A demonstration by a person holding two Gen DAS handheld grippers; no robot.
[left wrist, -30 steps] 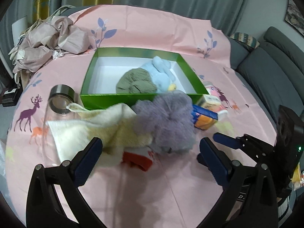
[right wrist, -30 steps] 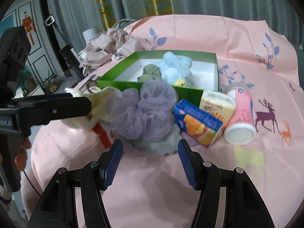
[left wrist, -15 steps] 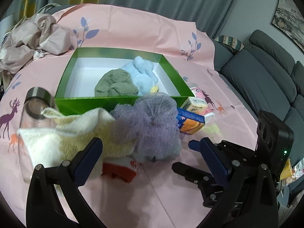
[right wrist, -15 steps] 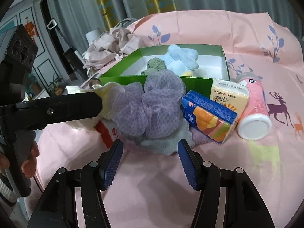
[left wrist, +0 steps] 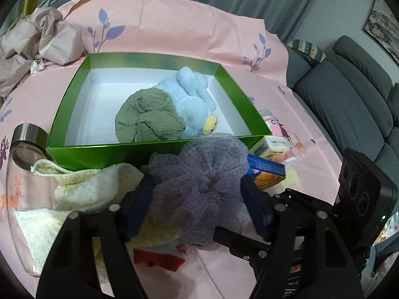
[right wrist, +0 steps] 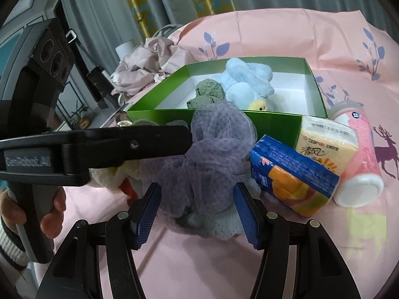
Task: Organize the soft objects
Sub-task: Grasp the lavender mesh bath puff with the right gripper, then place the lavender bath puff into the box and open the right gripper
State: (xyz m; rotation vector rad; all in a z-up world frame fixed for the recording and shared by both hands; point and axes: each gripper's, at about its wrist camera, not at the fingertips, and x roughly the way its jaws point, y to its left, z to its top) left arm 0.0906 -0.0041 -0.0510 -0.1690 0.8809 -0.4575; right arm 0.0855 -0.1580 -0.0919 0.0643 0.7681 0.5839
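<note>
A purple mesh bath pouf lies on a cream towel in front of the green box. My left gripper straddles the pouf; its jaws are closing and both pads touch the mesh. From the right wrist view, the left gripper's finger lies against the pouf. My right gripper stands open just short of the pouf, over a pale grey-blue cloth. Inside the box rest a blue plush toy and an olive cloth.
A blue-and-orange tissue pack, a yellow tissue pack and a pink bottle lie right of the pouf. A glass jar lies at the left, crumpled beige fabric beyond it. A grey sofa flanks the table.
The left gripper moved forward over the purple pouf and its jaws narrowed from wide open onto it. The right gripper crept closer to the pile, its jaws unchanged.
</note>
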